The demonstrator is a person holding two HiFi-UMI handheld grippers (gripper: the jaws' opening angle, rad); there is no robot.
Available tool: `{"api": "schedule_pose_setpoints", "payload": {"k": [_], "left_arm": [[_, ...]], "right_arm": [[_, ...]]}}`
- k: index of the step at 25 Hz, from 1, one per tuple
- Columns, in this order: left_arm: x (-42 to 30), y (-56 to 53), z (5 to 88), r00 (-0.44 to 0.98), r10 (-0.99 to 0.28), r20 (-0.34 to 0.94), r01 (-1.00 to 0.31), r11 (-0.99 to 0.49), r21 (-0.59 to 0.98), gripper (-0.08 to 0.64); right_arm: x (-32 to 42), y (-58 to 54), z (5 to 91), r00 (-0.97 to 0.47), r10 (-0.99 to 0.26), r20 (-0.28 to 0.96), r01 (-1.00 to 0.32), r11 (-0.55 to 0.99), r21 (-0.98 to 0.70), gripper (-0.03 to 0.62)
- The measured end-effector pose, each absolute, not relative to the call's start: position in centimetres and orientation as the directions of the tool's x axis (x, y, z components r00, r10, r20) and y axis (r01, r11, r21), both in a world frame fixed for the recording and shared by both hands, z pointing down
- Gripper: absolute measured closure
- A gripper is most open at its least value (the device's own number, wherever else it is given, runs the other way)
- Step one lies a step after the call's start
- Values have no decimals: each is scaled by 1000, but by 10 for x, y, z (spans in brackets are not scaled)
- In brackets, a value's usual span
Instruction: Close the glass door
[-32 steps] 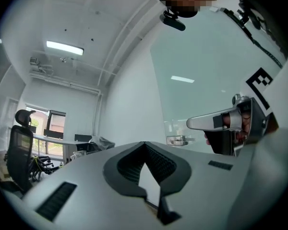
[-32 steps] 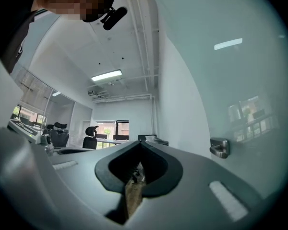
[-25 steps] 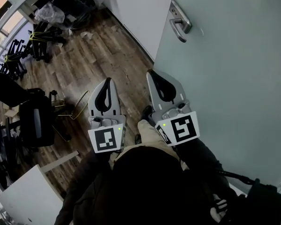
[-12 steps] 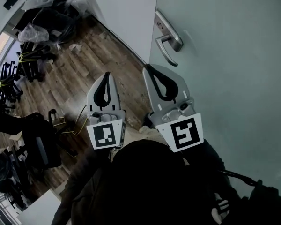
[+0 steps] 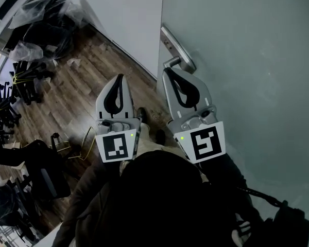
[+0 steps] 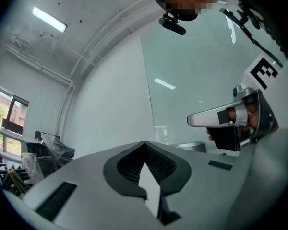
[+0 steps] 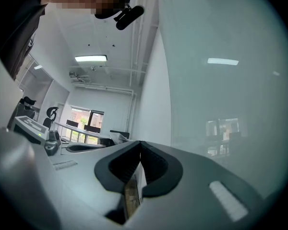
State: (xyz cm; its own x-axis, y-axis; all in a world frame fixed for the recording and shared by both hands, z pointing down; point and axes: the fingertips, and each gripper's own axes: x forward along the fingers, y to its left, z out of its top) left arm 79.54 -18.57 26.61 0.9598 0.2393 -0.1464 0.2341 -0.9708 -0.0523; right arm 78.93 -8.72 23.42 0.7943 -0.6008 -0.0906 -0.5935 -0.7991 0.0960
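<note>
Glass, frosted and pale green, fills the right side of the head view: the glass door (image 5: 247,60) stands upright with its left edge beside a white wall (image 5: 129,14). A metal handle (image 5: 175,50) sits near that edge. The right hand-held gripper (image 5: 168,72) points up at the door with its tip just below the handle; whether they touch cannot be told. Its own view shows its jaws pressed together with nothing between them. The left hand-held gripper (image 5: 119,78) hangs beside it over the wooden floor (image 5: 87,81), apart from the door, jaws likewise pressed together and empty. Dark chairs (image 5: 20,76) crowd the far left. A dark jacket (image 5: 159,199) fills the lower frame.
</note>
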Motion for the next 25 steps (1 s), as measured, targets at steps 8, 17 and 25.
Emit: {"api": "schedule_pose_setpoints", "payload": {"k": [8, 17, 25], "left_arm": [[881, -157, 308, 952, 299, -69, 297, -954, -36, 564], [890, -131, 311, 931, 360, -65, 358, -933, -47, 564], [897, -126, 314, 926, 375, -52, 373, -927, -46, 565]], "right_arm": [[848, -85, 265, 796, -604, -24, -593, -788, 163, 559], [861, -56, 298, 822, -562, 87, -569, -808, 156, 532], [868, -54, 336, 830, -525, 188, -549, -828, 113, 512]]}}
